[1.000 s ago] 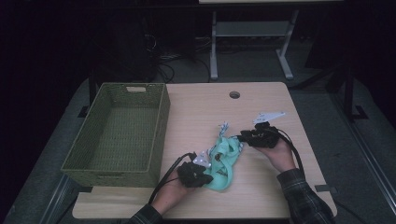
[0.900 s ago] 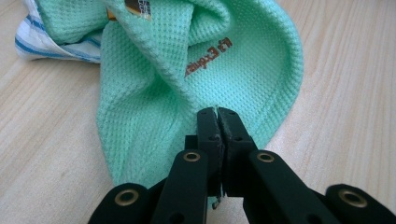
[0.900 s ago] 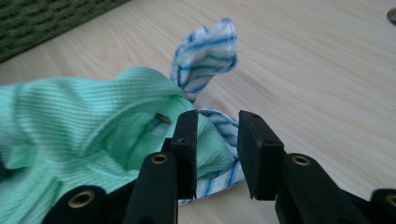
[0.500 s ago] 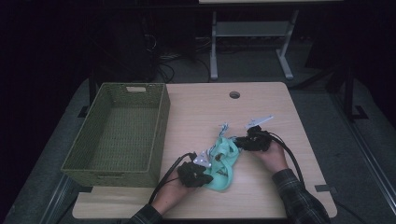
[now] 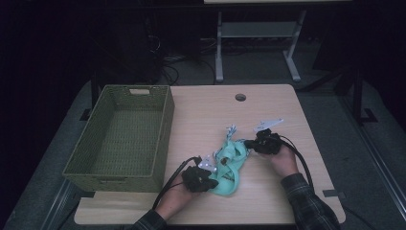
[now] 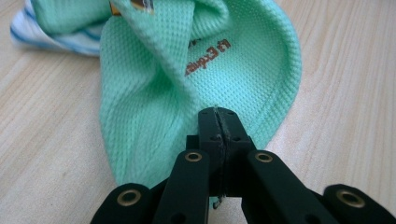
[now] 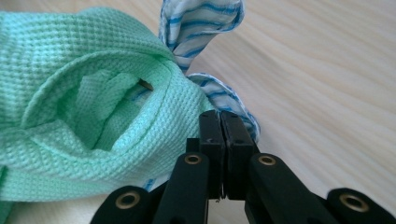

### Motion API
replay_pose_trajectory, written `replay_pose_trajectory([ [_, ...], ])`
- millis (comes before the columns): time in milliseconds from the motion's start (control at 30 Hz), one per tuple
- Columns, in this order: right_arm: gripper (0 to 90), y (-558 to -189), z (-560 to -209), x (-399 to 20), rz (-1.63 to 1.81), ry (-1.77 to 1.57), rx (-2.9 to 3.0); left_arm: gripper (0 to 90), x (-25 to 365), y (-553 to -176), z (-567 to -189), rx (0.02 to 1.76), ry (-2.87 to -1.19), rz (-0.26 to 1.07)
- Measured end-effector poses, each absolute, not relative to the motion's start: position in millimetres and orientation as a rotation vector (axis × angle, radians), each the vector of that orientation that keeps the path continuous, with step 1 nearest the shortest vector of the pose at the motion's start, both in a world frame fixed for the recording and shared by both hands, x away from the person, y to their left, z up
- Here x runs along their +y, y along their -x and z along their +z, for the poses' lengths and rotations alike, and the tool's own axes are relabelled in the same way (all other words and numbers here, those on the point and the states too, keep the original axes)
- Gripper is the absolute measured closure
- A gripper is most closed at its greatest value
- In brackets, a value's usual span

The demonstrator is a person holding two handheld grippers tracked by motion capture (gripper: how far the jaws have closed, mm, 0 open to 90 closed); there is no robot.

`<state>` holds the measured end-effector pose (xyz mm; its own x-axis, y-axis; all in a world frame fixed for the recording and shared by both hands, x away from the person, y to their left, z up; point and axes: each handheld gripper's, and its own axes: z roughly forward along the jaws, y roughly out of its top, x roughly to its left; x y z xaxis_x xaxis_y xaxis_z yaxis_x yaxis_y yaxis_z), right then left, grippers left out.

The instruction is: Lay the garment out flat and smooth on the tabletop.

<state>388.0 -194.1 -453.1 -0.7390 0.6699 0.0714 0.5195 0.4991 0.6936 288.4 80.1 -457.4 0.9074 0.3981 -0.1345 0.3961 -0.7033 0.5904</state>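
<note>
The green cloth lay crumpled toward the desk's near edge, right of the wicker basket. The left gripper pinched its near hem. The right gripper, jaws just closing, clamped its far end beside the blue-striped fabric. Bare desk lay beyond.
</note>
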Motion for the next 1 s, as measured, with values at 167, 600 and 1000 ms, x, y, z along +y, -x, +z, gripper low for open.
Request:
replay_pose_trajectory([
  [167, 88.7, -390.2, -451.3, -210.7, 1.042, -1.075, 2.482, 89.0, 80.2, -288.4, -457.5, 0.566, -2.426, 0.005],
  [600, 88.9, -401.7, -465.8, -237.3, 0.968, -1.195, 2.437, 89.1, 80.6, -288.6, -457.4, 0.571, -2.425, 0.003],
  [1000, 70.6, -391.1, -452.7, -241.0, 1.081, -1.196, 2.414, 74.6, 83.5, -287.2, -441.1, 0.597, -2.327, 0.010],
])
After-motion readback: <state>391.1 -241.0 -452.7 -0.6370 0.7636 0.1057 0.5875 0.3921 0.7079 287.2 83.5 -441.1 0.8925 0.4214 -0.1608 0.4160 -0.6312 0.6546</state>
